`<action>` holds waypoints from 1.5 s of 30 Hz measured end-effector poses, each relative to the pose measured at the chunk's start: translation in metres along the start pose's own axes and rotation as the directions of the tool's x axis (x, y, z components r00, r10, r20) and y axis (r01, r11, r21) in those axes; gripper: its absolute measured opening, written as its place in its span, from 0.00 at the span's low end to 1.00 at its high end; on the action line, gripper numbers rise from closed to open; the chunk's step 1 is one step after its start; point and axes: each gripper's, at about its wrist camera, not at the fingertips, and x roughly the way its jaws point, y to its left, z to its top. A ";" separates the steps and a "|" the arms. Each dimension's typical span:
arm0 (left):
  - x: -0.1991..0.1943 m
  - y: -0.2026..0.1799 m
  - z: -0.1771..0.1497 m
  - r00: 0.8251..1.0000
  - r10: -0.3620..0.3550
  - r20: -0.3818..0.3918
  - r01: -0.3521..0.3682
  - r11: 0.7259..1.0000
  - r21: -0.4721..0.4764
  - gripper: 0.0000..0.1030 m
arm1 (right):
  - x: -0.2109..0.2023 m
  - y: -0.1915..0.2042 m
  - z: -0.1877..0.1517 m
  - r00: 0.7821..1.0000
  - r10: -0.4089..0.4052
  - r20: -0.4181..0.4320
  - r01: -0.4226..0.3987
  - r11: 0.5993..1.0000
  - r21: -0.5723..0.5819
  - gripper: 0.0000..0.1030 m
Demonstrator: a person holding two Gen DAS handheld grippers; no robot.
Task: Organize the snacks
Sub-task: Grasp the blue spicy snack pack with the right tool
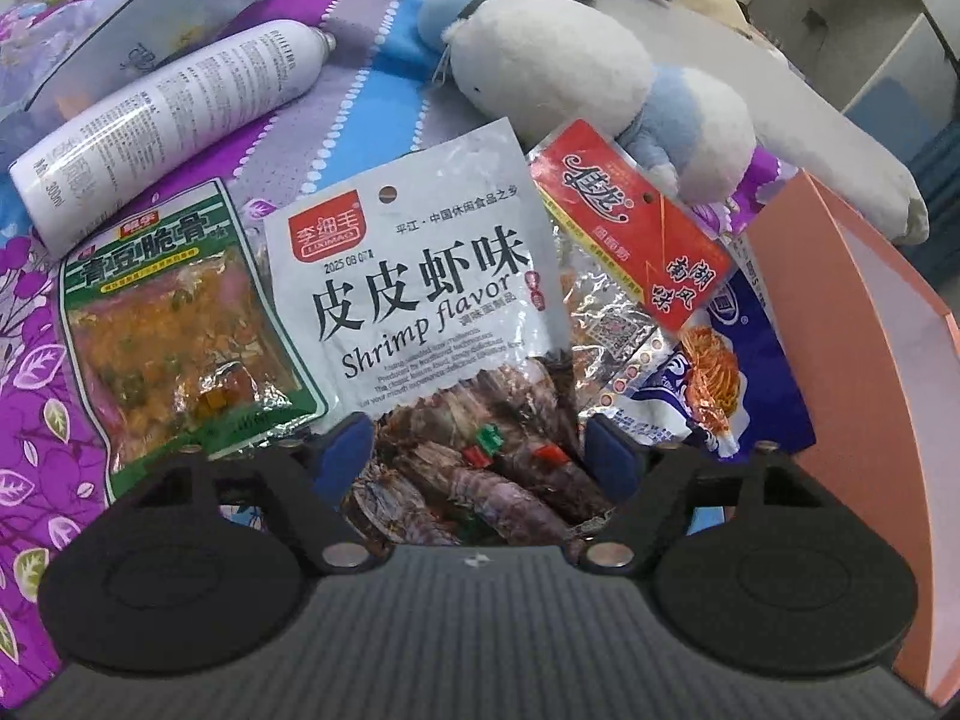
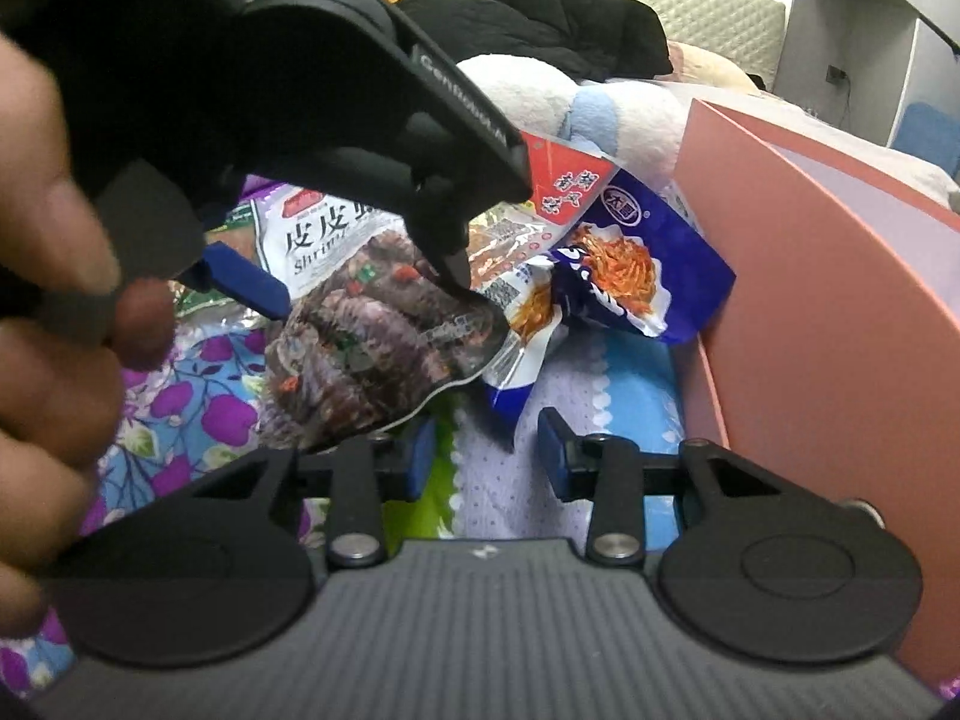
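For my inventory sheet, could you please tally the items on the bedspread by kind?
Snack packets: 4 (green, shrimp, red, blue)
Spray can: 1
Plush toy: 1
Pink box: 1
Total: 7

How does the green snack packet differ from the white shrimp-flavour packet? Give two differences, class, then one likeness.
The green snack packet shows orange and green filling; the white shrimp-flavour packet shows dark shrimp pieces. The green one lies clear of the left claw; the white one sits between its pads. Both rest on the floral cloth.
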 end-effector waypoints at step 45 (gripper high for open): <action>-0.175 0.029 -0.135 0.996 -0.086 -0.011 0.087 0.989 0.119 0.20 | -0.146 0.004 -0.043 0.975 0.205 -0.090 -0.200 0.978 0.054 0.10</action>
